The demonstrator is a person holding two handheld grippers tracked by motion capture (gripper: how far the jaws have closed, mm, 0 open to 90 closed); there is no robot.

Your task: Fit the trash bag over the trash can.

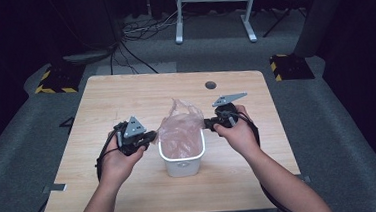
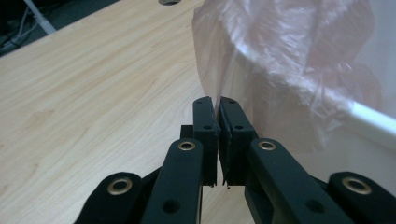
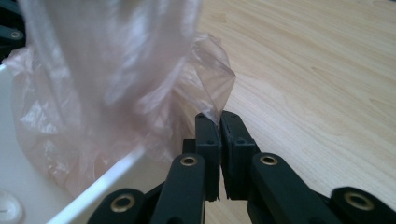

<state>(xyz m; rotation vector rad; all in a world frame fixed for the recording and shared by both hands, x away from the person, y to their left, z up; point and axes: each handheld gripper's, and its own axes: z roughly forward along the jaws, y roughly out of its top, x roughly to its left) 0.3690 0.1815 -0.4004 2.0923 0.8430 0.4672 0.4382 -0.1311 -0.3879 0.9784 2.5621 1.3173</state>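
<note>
High view, 2 grippers pinching pink bag (image 1: 180,129) over white bin (image 1: 182,164)

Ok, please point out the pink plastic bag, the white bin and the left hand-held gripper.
pink plastic bag (image 1: 180,129), high view, on its crumpled middle.
white bin (image 1: 182,167), high view, on its near outer wall.
left hand-held gripper (image 2: 218,108), left gripper view, between its closed fingertips, pinching the bag's film.
</note>
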